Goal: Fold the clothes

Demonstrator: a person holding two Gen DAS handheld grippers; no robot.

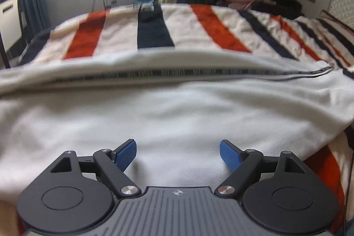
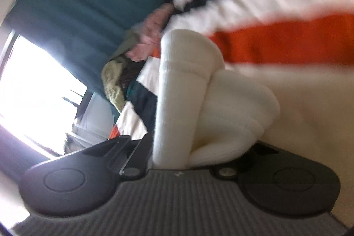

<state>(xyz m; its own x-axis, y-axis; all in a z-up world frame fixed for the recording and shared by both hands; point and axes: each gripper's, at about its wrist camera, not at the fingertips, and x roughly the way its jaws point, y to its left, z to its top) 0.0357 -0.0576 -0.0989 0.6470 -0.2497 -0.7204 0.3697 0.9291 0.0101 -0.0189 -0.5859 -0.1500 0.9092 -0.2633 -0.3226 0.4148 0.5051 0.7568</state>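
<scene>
My right tool (image 2: 190,152) pinches the white garment's (image 1: 177,112) ribbed cuff (image 2: 188,90); my left tool (image 1: 178,154) hovers open over it. I should carry the cuff across smoothly, keeping the fold flat on the bed (image 1: 199,25).

My white garment (image 1: 177,112) lies spread flat across the lower half of the left wrist frame, its dark zipper (image 1: 177,73) running edge to edge through the middle, slightly parted. In the right wrist frame its cream ribbed cuff (image 2: 183,103) bunches upright at centre, folded over on itself and blurred.
</scene>
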